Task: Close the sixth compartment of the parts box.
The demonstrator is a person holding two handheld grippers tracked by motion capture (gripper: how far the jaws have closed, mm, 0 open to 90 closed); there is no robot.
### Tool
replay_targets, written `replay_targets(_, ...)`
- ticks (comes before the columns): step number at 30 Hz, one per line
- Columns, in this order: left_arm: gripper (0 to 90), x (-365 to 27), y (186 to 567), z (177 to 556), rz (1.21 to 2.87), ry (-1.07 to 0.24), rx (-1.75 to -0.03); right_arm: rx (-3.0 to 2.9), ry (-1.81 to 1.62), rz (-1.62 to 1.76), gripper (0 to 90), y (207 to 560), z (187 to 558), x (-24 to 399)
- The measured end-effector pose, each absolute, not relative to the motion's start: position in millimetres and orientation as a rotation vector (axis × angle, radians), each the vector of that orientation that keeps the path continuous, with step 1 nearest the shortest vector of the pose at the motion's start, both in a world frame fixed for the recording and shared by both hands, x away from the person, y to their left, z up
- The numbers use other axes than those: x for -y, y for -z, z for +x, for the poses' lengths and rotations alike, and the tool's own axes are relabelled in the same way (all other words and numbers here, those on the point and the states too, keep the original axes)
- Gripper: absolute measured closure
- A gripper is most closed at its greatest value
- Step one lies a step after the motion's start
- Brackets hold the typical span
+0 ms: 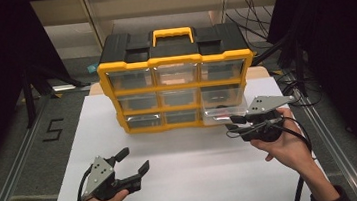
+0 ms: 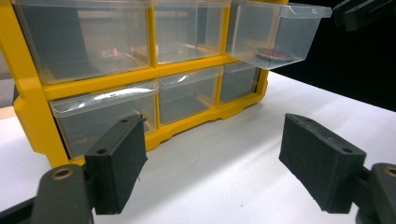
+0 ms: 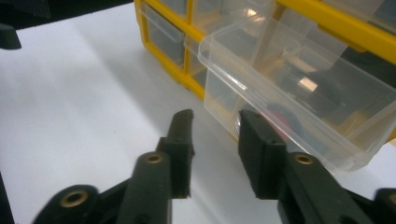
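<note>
A yellow and black organizer (image 1: pixel 175 60) with clear drawers stands at the back of the white board. Its middle-row right drawer (image 1: pixel 225 109) is pulled out; in the left gripper view a round dark red disc (image 2: pixel 273 55) lies in that drawer (image 2: pixel 275 28). My right gripper (image 1: pixel 232 123) sits just in front of the drawer's front wall. Its jaws are a little apart with nothing between them (image 3: pixel 212 140), and the right finger (image 3: pixel 254 154) is close against the clear drawer (image 3: pixel 289 93). My left gripper (image 1: pixel 135 160) rests wide open at the near left, facing the organizer (image 2: pixel 210 154).
The white board (image 1: pixel 185 185) covers the table, with bare space between the two grippers. A black "5" mark (image 1: pixel 53 130) lies on the grey surface at the left. Metal rails run along both sides, and cables (image 1: pixel 291 88) trail at the right.
</note>
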State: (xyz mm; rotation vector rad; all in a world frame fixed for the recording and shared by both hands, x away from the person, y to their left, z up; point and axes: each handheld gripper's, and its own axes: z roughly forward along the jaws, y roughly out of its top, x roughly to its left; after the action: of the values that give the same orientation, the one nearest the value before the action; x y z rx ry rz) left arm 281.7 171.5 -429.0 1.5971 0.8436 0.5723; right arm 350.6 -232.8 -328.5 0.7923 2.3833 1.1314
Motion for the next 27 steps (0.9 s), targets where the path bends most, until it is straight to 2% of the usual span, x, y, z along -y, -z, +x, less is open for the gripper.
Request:
replay_targets(7, 22.4, -171.3, 429.2, 280.9, 1.596, -0.568, -0.834, -2.395, -1.083, 0.756, 81.9, 334.0, 353.5, 232.6)
replay_targets(13, 22.4, -172.2, 428.8, 280.1, 1.588, -0.568, -0.838, -2.379, -1.044, 0.740, 86.4, 338.2, 357.1, 230.2)
replay_targets(27, 22.3, -172.3, 429.1, 280.2, 1.592, -0.568, -0.840, -2.320, -1.005, 0.736, 90.0, 346.7, 370.6, 238.4)
